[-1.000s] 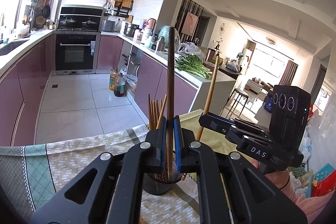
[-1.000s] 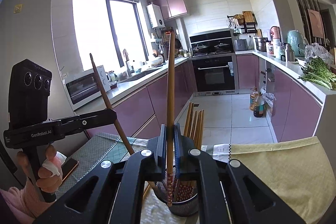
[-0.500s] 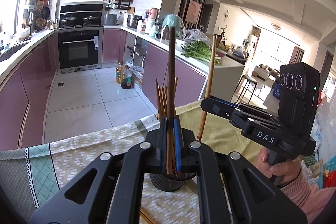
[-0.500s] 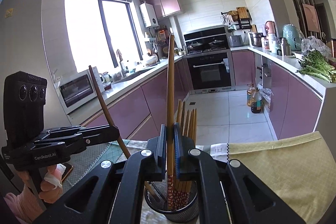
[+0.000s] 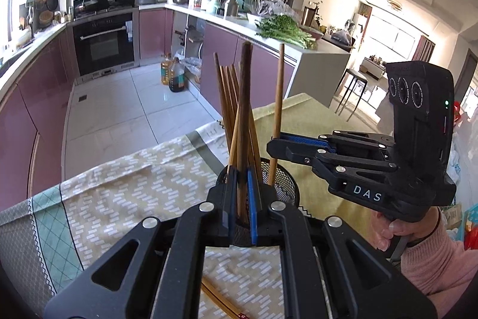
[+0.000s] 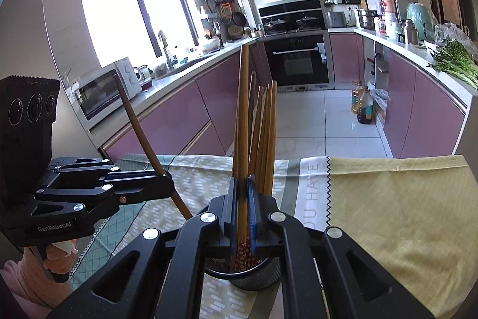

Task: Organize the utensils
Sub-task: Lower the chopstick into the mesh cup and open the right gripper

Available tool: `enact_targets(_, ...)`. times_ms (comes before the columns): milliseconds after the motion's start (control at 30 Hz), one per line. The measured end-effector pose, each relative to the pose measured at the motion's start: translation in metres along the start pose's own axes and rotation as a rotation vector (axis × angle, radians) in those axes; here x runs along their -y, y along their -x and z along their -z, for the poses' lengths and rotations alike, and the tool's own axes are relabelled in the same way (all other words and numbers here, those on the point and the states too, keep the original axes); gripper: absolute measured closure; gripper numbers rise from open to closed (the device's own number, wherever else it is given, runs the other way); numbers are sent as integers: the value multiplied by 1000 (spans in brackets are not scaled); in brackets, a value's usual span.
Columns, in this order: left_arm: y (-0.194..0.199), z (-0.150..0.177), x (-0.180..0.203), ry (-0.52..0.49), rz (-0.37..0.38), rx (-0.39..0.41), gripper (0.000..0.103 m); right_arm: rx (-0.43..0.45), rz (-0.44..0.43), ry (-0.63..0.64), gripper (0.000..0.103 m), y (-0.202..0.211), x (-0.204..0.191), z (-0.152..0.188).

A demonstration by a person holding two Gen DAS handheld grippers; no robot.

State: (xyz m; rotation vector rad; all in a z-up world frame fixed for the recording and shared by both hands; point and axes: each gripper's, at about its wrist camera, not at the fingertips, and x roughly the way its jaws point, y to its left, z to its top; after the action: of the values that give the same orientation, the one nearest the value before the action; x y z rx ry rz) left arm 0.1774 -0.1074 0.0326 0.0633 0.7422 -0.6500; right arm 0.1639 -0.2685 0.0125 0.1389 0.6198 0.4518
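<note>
A dark brown chopstick (image 5: 245, 121) is pinched low on its shaft by the left gripper (image 5: 243, 199), a lighter wooden chopstick (image 6: 243, 121) by the right gripper (image 6: 242, 210), both upright over the black mesh holder (image 6: 254, 278). Each is judged light, stiff and smooth, apt to pivot if clamped near an end. Beyond, a bundle of chopsticks (image 6: 264, 136) is seen standing in the holder on the patterned tablecloth (image 5: 125, 193)

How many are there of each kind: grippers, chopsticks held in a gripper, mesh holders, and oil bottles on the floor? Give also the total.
Grippers: 2, the left gripper and the right gripper
Held chopsticks: 2, the dark chopstick and the light chopstick
Mesh holder: 1
Oil bottles: 2
Total: 7
</note>
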Motion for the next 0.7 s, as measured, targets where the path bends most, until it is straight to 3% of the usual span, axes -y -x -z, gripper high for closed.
enact_targets(133,-13,-3,-6,16,-1,-22,95,-8,2,-19,96,-2,4,3)
enact_targets(233,-19,-1,-8,29,-17,-31,84,-9,3,-26,95,-3,6,3)
enact_targets(300,-19,1,-6,19,-24,-25,83,-7,0,-22,95,-1,4,4)
enact_targets(400,-14,6,-6,22,-28,0,73,-1,-1,-10,95,2,1,6)
enact_targets(533,2,16,-10,30,-83,62,69,31,2,16,76,14,-9,10)
enact_targets(700,38,40,-12,28,-146,167,56,52,-42,79,73,31,-29,20)
